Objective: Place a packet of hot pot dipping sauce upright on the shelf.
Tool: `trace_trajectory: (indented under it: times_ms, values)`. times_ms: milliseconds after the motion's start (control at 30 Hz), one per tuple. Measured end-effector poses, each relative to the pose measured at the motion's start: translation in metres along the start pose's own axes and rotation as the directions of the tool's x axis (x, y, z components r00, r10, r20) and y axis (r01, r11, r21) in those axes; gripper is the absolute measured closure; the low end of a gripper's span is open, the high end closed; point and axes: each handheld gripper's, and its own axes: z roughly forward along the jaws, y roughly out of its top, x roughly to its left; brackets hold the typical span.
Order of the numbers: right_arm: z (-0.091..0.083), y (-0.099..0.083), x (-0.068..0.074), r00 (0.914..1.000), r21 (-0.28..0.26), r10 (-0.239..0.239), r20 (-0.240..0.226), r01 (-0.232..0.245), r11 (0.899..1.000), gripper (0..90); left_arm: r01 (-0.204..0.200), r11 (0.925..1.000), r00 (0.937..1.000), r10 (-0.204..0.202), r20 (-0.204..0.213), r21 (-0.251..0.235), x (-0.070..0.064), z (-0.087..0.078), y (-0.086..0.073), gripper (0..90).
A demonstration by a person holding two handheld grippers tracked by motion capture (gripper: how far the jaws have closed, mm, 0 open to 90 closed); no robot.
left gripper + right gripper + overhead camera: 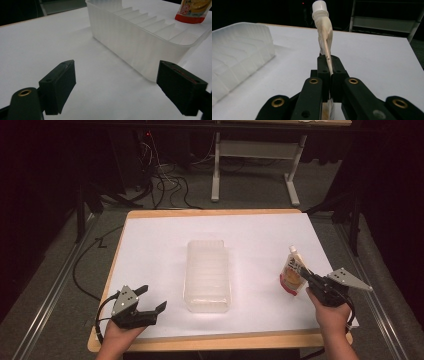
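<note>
A spouted food pouch [292,271] with a white cap stands at the right of the white table. My right gripper [306,272] is shut on its edge; in the right gripper view the pouch [325,37] rises edge-on from between the closed jaws of my right gripper [329,65]. A clear ribbed plastic bin [207,275] lies in the middle of the table. My left gripper [152,300] rests open near the front left corner, holding nothing. In the left gripper view its wide-apart jaws face the bin's [140,42] long side, with the pouch's [192,11] red base beyond.
The white sheet [150,250] covers a wooden table top whose front edge runs just below both hands. Beyond the far edge are cables [165,180] on the floor and a white table frame [255,165]. Dark curtains close both sides.
</note>
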Motion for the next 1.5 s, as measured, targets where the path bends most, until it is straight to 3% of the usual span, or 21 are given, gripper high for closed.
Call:
trace_trajectory:
  times_ms: [367, 567, 767, 900, 1067, 1200, 1300, 1500]
  values:
    - [-0.001, 0.000, 0.000, 0.9997, 0.005, 0.018, -0.014, -0.018, 1.000, 74.6, -0.005, 1.0000, 1.0000, 0.005, 0.005, 0.001, 0.000, 0.001, 0.001, 16.4]
    - [-0.001, -0.005, -0.006, 0.9971, 0.034, 0.070, -0.030, -0.069, 0.997, 53.6, -0.008, 1.0000, 0.9999, 0.008, 0.013, 0.003, 0.000, 0.003, 0.002, 16.4]
    - [0.005, -0.014, -0.013, 0.9904, 0.071, 0.120, -0.068, -0.116, 0.991, 47.0, -0.010, 0.9999, 0.9999, 0.010, 0.013, 0.003, 0.000, 0.004, 0.002, 16.4]
    - [0.012, -0.017, -0.015, 0.9870, 0.095, 0.130, -0.094, -0.121, 0.988, 52.9, -0.008, 1.0000, 0.9999, 0.008, 0.006, 0.002, 0.000, 0.003, 0.002, 16.4]
    - [0.016, -0.013, -0.012, 0.9891, 0.078, 0.094, -0.114, -0.085, 0.993, 71.6, -0.003, 1.0000, 1.0000, 0.003, -0.004, 0.003, 0.000, -0.001, -0.001, 16.4]
    - [0.016, -0.011, -0.012, 0.9934, 0.067, 0.050, -0.103, -0.044, 0.997, 84.3, 0.007, 1.0000, 0.9999, -0.007, -0.016, 0.003, 0.002, -0.006, -0.003, 16.4]
    - [0.016, -0.010, -0.016, 0.9944, 0.062, 0.023, -0.103, -0.016, 0.998, 88.6, 0.012, 0.9999, 0.9996, -0.012, -0.024, 0.002, 0.003, -0.010, -0.005, 16.4]
    - [0.016, -0.008, -0.025, 0.9938, 0.060, 0.037, -0.105, -0.031, 0.998, 89.8, 0.021, 0.9998, 0.9991, -0.021, -0.036, -0.001, 0.004, -0.014, -0.007, 16.4]
